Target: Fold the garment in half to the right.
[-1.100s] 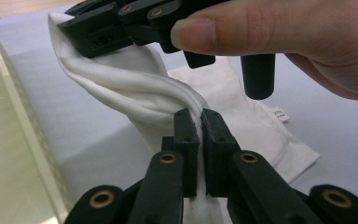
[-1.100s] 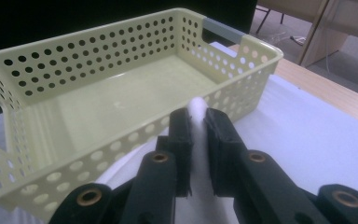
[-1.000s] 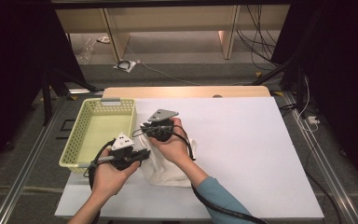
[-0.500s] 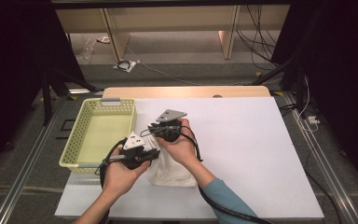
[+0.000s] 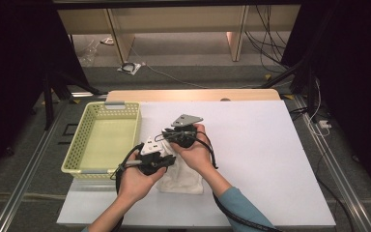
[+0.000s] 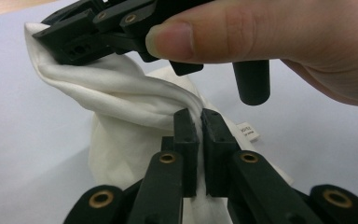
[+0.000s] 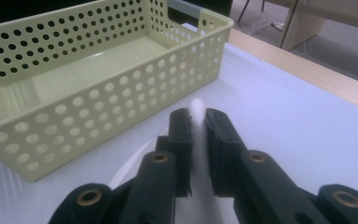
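Near the desk's (image 5: 270, 159) front edge, just right of the basket: one white cloth (image 6: 130, 107), lower part lying on the white surface, upper fold lifted and pinched at two spots. Left gripper (image 6: 200, 122) has its jaws closed tight on a ridge of the cloth; right gripper (image 7: 196, 122) has jaws nearly closed with a white bit of the same cloth clamped between them. One pale green perforated basket (image 7: 121, 88), nothing in it; two grippers, one per hand.
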The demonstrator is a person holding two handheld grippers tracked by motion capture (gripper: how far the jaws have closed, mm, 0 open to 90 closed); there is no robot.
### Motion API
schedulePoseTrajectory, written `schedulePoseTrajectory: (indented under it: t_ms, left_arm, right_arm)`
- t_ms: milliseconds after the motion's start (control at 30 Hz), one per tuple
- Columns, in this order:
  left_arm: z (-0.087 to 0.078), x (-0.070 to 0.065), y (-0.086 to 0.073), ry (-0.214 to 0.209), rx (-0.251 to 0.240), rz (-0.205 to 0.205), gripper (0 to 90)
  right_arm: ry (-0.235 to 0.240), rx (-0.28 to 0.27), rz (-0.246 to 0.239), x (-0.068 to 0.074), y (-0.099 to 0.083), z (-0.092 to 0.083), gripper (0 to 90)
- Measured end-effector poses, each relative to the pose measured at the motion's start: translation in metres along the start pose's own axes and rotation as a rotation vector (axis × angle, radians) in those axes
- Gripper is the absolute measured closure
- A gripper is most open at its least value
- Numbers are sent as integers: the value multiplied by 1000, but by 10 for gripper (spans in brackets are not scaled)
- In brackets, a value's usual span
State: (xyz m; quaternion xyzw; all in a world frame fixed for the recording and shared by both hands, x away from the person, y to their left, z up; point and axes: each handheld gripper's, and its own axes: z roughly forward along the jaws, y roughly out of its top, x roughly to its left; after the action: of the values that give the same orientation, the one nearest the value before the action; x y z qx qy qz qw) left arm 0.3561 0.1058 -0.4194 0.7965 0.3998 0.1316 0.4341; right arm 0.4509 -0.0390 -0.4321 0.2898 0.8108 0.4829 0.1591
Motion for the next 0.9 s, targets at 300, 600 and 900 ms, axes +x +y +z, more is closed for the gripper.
schedulePoseTrajectory:
  t_ms: [300, 600, 900]
  left_arm:
    - [7, -3, -1, -7, 1, 1, 851]
    - [10, -7, -2, -15, -11, 5, 852]
    - [17, -13, -4, -23, -24, 12, 852]
  right_arm:
    - [-14, 5, 12, -4, -6, -4, 820]
    - [-26, -15, 10, -9, -14, -10, 827]
    - [-29, -50, 36, -19, -29, -19, 830]
